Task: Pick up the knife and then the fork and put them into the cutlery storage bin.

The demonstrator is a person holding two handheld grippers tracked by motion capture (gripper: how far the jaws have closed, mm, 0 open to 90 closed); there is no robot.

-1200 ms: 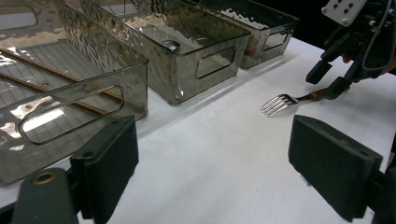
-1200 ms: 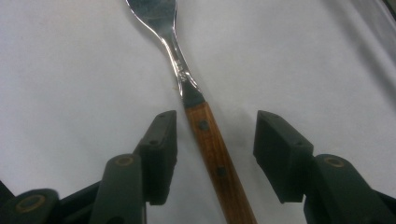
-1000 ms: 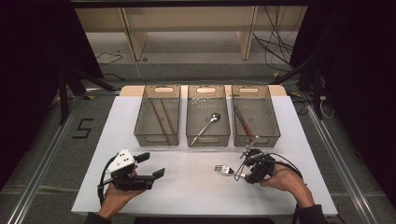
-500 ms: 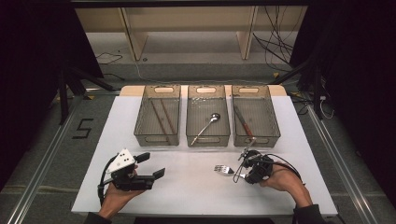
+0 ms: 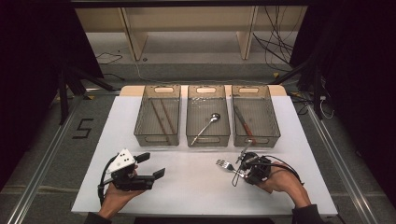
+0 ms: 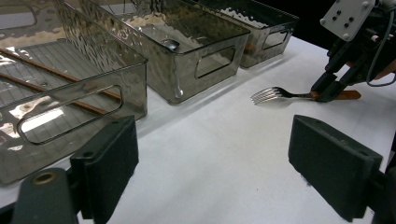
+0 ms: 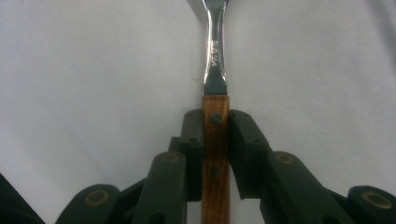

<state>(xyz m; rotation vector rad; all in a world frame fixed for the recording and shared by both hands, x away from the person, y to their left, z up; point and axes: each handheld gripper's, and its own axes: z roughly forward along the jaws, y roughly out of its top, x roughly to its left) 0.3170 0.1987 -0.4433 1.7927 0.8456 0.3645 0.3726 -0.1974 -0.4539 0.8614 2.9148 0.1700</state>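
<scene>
Right gripper [image 5: 243,167] has its jaws closed on the wooden handle of a fork [image 5: 229,165], with the steel neck running out ahead of the pads in the right gripper view; the fork [image 6: 280,94] lies low over the white table [image 5: 196,186], tines pointing toward the left gripper, just in front of the middle bin [image 5: 208,114]; whether the tines touch the table I cannot tell from the high view. Compared with a second ago the right hand [image 5: 275,179] has barely shifted, the fork keeping about the same spot; the left side looks unchanged.

Left gripper [image 5: 144,165] sits near the front left of the table, held from below by the left hand [image 5: 116,196], jaws spread wide with nothing between them, pointing right; the right forearm comes in from the lower right, gripper angled toward the bins. The left bin [image 5: 157,114] holds chopsticks [image 5: 161,119]; the middle one a spoon [image 5: 208,123]; the right bin [image 5: 255,114] another wooden-handled piece [image 5: 243,122].
</scene>
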